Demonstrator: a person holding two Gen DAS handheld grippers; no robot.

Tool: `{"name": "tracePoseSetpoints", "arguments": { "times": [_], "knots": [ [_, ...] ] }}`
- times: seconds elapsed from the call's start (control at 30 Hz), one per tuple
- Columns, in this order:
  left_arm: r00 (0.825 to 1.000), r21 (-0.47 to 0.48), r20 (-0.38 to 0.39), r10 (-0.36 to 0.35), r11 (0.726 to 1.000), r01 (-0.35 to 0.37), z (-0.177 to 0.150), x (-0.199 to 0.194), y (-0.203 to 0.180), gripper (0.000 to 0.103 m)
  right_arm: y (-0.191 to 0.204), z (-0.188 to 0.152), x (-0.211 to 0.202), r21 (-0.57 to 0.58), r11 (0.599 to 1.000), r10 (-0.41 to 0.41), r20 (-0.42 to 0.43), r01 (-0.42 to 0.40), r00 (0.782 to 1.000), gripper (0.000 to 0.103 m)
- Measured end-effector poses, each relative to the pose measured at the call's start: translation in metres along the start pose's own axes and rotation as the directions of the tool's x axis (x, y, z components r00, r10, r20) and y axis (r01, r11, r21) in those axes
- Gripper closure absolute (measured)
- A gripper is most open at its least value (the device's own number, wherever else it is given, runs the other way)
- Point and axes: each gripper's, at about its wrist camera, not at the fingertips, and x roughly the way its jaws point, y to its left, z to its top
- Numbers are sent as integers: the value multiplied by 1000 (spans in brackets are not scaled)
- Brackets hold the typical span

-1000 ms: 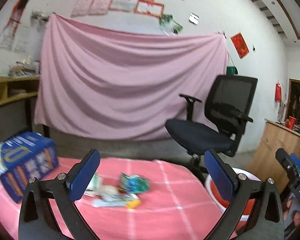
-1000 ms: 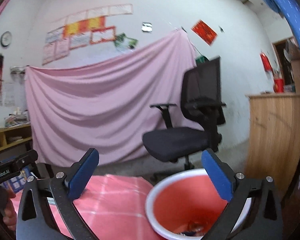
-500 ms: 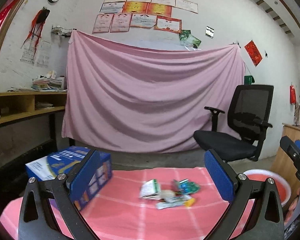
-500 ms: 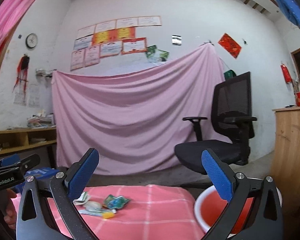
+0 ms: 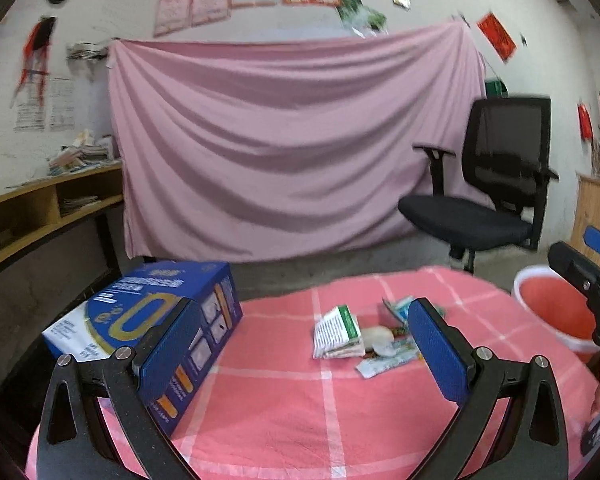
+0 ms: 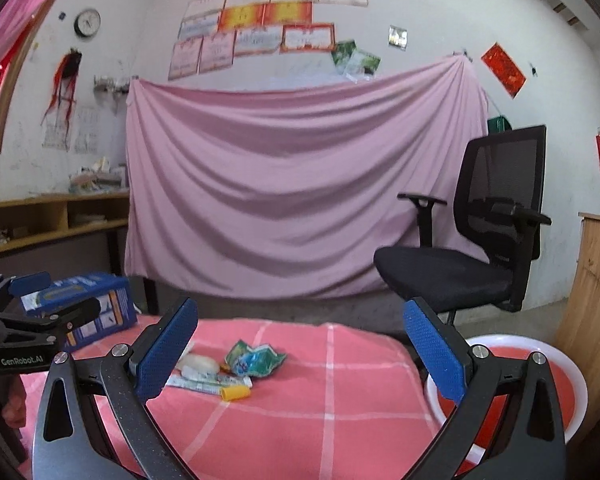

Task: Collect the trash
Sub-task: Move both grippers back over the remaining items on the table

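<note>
Both the left tongs (image 5: 306, 344) and right tongs (image 6: 300, 346) stand wide apart and empty above the pink-checked bench (image 6: 340, 412). The likely slip is pinching only one thin wrapper so the rest scatter. The trash pile (image 6: 236, 366) lies mid-bench ahead of both, the red basin (image 6: 556, 384) right, the blue box (image 5: 148, 320) left.
</note>
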Motion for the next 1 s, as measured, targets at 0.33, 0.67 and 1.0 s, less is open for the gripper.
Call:
{"name": "tracePoseSetpoints", "arguments": {
  "times": [0.33, 0.67, 1.0],
  "knots": [
    [966, 4, -247, -84, 996, 87, -14, 50, -5, 27, -9, -17, 57, 97, 990, 132, -332, -105, 934, 13],
    [915, 16, -384, -124, 990, 140, -20, 79, -8, 38, 2, -43, 110, 155, 953, 300, -577, -259, 760, 32],
    [888, 27, -439, -134, 986, 162, -22, 97, -8, 44, 1, -51, 139, 202, 928, 368, -631, -313, 683, 49]
  ]
}}
